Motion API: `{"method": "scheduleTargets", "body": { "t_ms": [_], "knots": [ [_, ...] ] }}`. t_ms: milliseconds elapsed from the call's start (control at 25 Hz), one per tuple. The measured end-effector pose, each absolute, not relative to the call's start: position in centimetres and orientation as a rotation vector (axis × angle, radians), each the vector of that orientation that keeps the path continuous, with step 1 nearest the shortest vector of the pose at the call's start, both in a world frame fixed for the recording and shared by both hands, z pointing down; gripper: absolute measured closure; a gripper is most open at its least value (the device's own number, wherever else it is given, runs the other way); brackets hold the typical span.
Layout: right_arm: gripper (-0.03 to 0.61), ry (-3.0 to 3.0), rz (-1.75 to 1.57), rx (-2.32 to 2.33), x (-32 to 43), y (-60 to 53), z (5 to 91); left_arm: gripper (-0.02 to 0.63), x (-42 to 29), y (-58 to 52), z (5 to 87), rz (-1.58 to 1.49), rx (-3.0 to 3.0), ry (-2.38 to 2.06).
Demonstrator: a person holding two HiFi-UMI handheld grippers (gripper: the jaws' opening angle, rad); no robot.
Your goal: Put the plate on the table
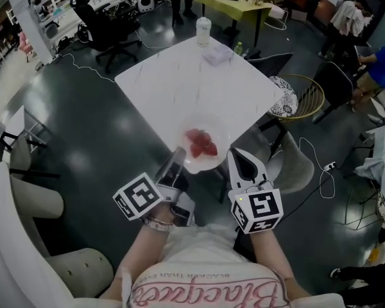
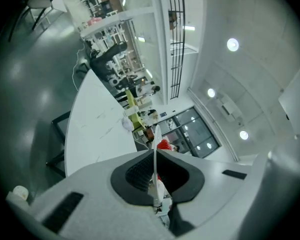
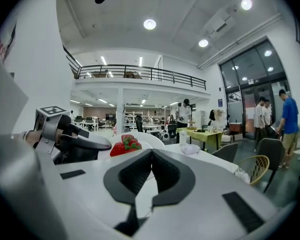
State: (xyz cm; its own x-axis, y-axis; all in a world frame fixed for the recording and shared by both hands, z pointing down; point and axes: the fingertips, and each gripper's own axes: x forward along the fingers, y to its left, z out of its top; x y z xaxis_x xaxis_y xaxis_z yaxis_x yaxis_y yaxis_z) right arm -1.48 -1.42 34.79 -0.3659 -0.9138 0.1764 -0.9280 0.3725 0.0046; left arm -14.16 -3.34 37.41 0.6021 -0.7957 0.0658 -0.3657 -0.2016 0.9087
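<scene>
A white plate (image 1: 208, 162) with red strawberries (image 1: 202, 144) on it is held at the near corner of the white marble table (image 1: 179, 82). Whether it touches the tabletop I cannot tell. My left gripper (image 1: 178, 156) is shut on the plate's left rim, and my right gripper (image 1: 233, 156) is shut on its right rim. In the left gripper view the plate (image 2: 154, 156) shows edge-on as a thin white line between the pads, with the strawberries (image 2: 163, 145) beyond. The right gripper view shows the strawberries (image 3: 126, 147) on the plate (image 3: 149, 138) past the closed pads.
A lidded cup (image 1: 203, 31) and a crumpled tissue (image 1: 218, 55) sit at the table's far corner. A black office chair (image 1: 109, 27), a wicker chair (image 1: 303, 98) and a grey chair (image 1: 296, 165) stand around it. A white armchair (image 1: 25, 236) is at my left.
</scene>
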Motion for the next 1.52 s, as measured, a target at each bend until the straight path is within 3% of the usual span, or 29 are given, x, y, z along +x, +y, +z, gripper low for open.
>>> {"method": "scheduleTargets", "body": {
  "t_ms": [600,1520],
  "knots": [
    [0.575,-2.413,0.181,1.714,0.9,-8.3,36.8,0.600,-12.7,-11.3,39.3,-0.490,1.786,-0.927],
    [0.575,-2.467,0.267,1.564,6.9,-28.8,40.0,0.600,-6.2,-30.3,43.8,-0.422,1.709,-1.042]
  ]
}}
